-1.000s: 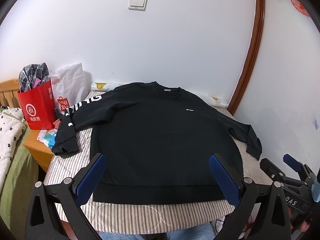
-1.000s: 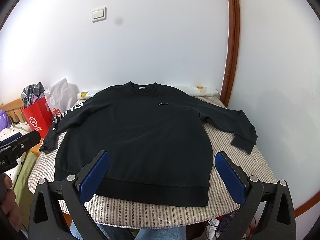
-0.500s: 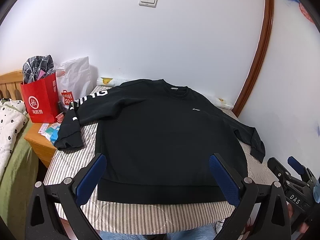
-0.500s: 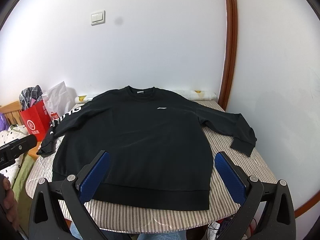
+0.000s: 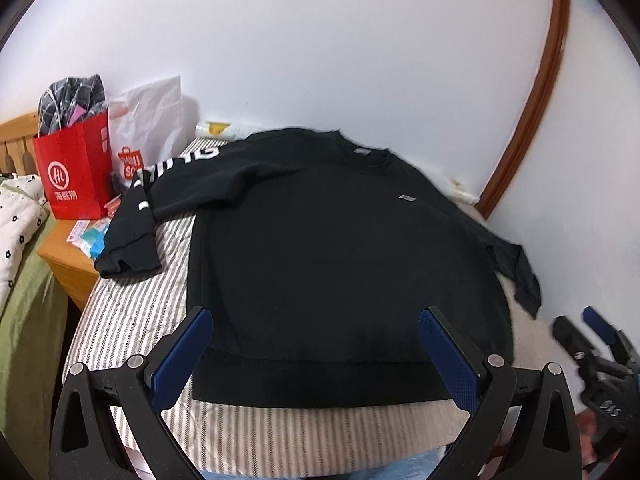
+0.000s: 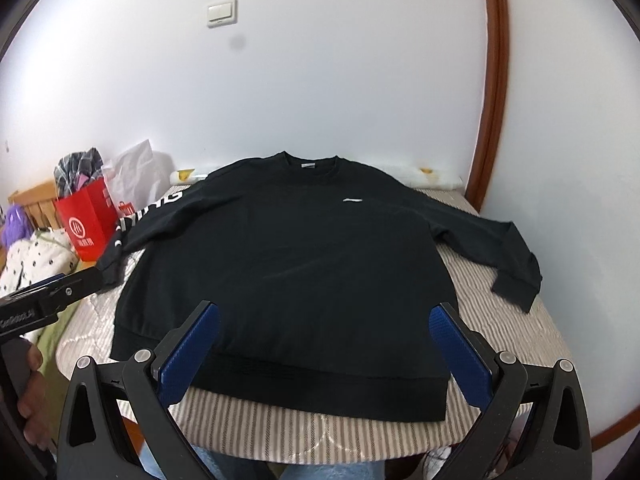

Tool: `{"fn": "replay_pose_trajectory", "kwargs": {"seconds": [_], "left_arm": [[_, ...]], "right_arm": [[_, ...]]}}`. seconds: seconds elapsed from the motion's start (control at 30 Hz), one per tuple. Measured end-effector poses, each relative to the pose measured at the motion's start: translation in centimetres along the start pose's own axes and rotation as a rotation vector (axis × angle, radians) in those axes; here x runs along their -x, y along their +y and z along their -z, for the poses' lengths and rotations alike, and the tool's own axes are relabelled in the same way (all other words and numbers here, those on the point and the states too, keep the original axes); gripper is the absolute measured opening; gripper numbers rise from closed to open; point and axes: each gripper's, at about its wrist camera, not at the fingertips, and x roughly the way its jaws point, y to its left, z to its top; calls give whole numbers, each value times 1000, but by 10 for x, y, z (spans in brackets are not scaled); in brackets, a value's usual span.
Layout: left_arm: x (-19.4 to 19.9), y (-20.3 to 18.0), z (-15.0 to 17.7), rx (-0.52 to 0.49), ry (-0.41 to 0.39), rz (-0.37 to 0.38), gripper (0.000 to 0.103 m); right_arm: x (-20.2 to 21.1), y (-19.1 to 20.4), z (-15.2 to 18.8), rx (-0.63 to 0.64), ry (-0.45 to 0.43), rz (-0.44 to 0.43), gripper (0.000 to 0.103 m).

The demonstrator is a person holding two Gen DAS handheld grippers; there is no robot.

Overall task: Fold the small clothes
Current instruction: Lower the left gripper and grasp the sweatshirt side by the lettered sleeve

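A black sweatshirt [image 5: 344, 264] [image 6: 292, 280] lies flat and face up on a striped table [image 5: 128, 312] [image 6: 516, 332], collar toward the wall, both sleeves spread out. The left sleeve [image 5: 132, 224] carries white lettering and its cuff hangs at the table's left edge. The right cuff [image 6: 516, 284] rests near the right edge. My left gripper [image 5: 316, 356] hovers open above the hem, nothing between its blue pads. My right gripper [image 6: 324, 352] is open too, over the hem, holding nothing. Each gripper shows at the edge of the other's view [image 5: 596, 348] [image 6: 52, 292].
A red paper bag [image 5: 76, 176] [image 6: 88, 224] and a white plastic bag [image 5: 152, 120] stand on a wooden nightstand [image 5: 68, 256] left of the table. A bed with green and dotted covers [image 5: 20, 240] lies further left. White wall behind, wooden door frame [image 6: 492, 92] at right.
Both cameras have moved closer to the sweatshirt and tilted down a little. The left view shifted rightward across the table. The sweatshirt has not moved and both grippers stay open.
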Motion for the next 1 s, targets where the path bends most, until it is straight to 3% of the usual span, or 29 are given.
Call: {"fn": "replay_pose_trajectory", "kwargs": {"seconds": [0.27,0.73,1.0], "left_arm": [[-52,31,-6,31,85,-67,101],[-120,90,-28,73,183,-207,93],[-155,119,-43,43,222,-347,75]], "right_arm": [[-27,-2,-3,-14,-14,-44,103],[-109,0,-14,-83,90,-21,103],[-144,17,-24,-46,131,-18,103]]}}
